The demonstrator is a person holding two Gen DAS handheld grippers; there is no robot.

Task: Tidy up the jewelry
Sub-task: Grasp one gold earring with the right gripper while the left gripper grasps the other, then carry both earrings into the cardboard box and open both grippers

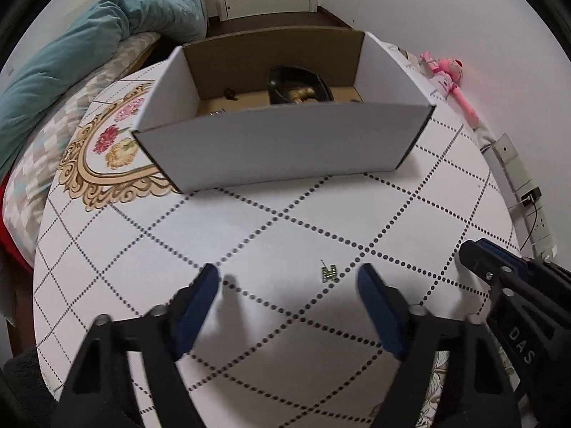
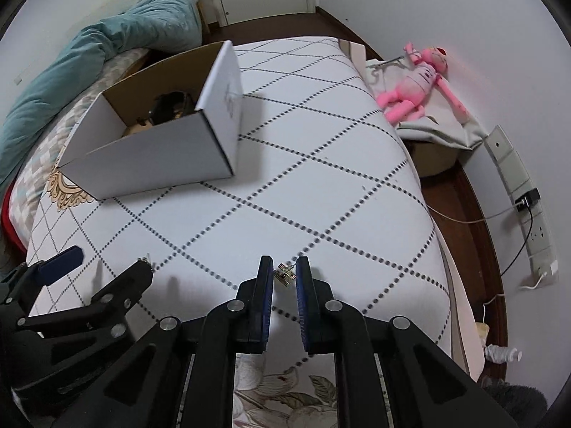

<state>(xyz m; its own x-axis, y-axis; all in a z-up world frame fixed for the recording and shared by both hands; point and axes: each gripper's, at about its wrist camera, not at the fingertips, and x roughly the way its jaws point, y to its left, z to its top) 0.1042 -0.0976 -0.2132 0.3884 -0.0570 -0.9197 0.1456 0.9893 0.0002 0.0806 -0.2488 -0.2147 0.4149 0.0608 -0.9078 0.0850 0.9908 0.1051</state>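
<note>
Pinching a small gold rhinestone earring [image 2: 284, 274], the right gripper [image 2: 284, 271] stands nearly closed. The left gripper [image 1: 289, 278] hangs apart over a matching gold earring [image 1: 329, 273] on the white dotted-lattice tablecloth [image 1: 249, 221], touching nothing.

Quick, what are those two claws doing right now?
Left claw: open, holding nothing; a loose gold earring lies between its fingers.
Right claw: closed on a second gold earring.

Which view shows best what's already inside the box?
The left wrist view: it looks over the near wall of the box onto a dark holder with gold pieces inside. The right wrist view sees the box obliquely, its walls hiding most contents.
</note>
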